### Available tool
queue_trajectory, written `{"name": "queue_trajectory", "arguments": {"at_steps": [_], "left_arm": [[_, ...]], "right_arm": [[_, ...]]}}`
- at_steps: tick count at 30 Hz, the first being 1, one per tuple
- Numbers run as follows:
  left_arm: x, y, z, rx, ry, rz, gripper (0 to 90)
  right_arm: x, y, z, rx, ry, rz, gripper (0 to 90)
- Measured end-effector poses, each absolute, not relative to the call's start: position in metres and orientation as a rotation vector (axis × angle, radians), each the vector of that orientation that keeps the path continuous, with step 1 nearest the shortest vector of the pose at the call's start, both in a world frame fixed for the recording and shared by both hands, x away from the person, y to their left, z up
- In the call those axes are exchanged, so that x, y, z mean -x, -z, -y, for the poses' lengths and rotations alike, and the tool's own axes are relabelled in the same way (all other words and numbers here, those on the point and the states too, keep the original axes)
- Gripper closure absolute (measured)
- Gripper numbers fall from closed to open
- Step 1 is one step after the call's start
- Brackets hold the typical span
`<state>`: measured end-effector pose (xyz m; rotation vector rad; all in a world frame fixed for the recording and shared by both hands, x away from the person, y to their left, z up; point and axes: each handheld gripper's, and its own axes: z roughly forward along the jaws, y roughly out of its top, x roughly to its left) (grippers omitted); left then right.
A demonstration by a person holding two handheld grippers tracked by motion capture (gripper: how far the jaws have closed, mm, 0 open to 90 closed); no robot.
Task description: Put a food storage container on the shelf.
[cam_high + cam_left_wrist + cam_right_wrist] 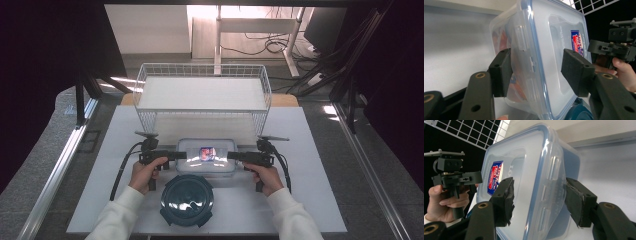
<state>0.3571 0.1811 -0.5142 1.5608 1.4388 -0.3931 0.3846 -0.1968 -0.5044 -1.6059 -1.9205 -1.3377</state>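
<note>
Both fingers [502, 72] clamp container [206, 156] — opposite ends.

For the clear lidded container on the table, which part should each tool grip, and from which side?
Grip the clear container at its two short ends, across the lid rim and latch flaps, the left tool from its left and the right tool from its right. It lies flat and wide, so a level, two-ended pinch probably suits it best.

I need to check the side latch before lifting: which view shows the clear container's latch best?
The left gripper view: the latch on the clear container sits close up between the jaws. The right gripper view shows the opposite latch, glare-blurred; the high view shows the lid from above.
</note>
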Motion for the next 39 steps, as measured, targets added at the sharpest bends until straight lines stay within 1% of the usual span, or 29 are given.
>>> {"name": "queue_trajectory", "arguments": {"at_steps": [5,16,27,39], "left_arm": [[-0.358,0.51,-0.183,-1.55,0.393,-1.416,46.8],[-0.358,0.503,-0.188,-1.554,0.347,-1.37,47.4],[-0.355,0.484,-0.192,-1.577,0.291,-1.319,48.5],[-0.346,0.461,-0.193,-1.592,0.245,-1.247,48.6]], "right_arm": [[-0.383,0.501,0.199,1.609,1.381,1.921,45.5],[-0.379,0.49,0.194,1.586,1.449,1.973,46.8],[-0.376,0.478,0.193,1.538,1.52,1.985,46.8],[-0.368,0.453,0.192,1.481,1.591,2.061,46.8]]}}
